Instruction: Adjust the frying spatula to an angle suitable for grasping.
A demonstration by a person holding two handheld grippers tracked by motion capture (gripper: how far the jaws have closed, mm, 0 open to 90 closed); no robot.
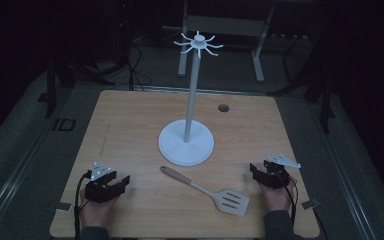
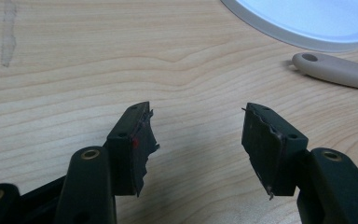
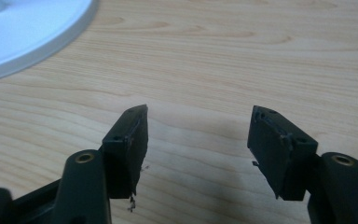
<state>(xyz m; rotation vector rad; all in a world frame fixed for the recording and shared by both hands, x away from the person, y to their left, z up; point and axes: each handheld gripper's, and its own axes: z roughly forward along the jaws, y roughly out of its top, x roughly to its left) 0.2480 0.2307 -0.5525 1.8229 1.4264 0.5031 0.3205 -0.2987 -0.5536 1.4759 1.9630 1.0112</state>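
High view: we counted one spatula (image 1: 207,190) at table (image 1: 130,125) centre-front, one white stand (image 1: 186,141) at its 12 o'clock, two grippers: left gripper (image 1: 122,181) at 9, right gripper (image 1: 255,170) at 3. Left gripper view: jaws apart, empty. Right gripper view: same.

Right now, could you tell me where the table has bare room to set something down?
The far left wooden tabletop, between its left edge and the white round-based hook stand, is bare, as is the far right beyond the small dark hole. The near middle is crowded by the beige slotted spatula between both tongs.
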